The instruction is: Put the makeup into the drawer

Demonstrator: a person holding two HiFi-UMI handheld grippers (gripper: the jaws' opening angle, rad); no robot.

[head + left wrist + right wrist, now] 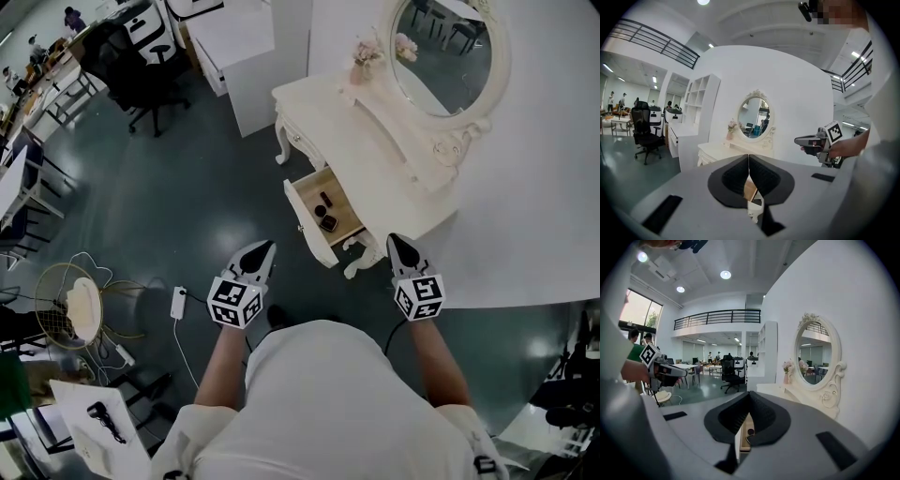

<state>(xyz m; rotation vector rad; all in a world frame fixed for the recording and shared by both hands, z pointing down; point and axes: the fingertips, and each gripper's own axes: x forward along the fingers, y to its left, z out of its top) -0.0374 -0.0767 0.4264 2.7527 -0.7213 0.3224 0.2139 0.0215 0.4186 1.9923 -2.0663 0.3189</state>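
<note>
Step in hand, as judged: the placing part looks finished, and the person is standing back from the white dressing table point(328, 112) with both tools raised.

- Left gripper point(265, 247): jaws pressed together, holding nothing. Its own view is confirming this, with the pads meeting in a line and no object between them.
- Right gripper point(394, 240): jaws fully closed as well, and empty.
- Both are hovering near the person, well apart from the drawer point(345, 214), one on each side of it.

Task's thing: the makeup point(327, 222) is lying inside the open drawer, on its wooden floor. It is showing as two small dark pieces: a squarish compact toward the near end and a smaller piece point(325, 199) just beyond it. Finer detail is too small to tell.

Doing the step well (judgement):
- If more makeup is waiting, it is not appearing in any view, so the person should be checking the tabletop before moving on.
- If the drawer is to be shut, a closed gripper should be pushing squarely on the middle of the white drawer front, slowly, so the loose pieces are not sliding or the drawer skewing.
- The other gripper should be keeping clear of the table's carved legs.
</note>
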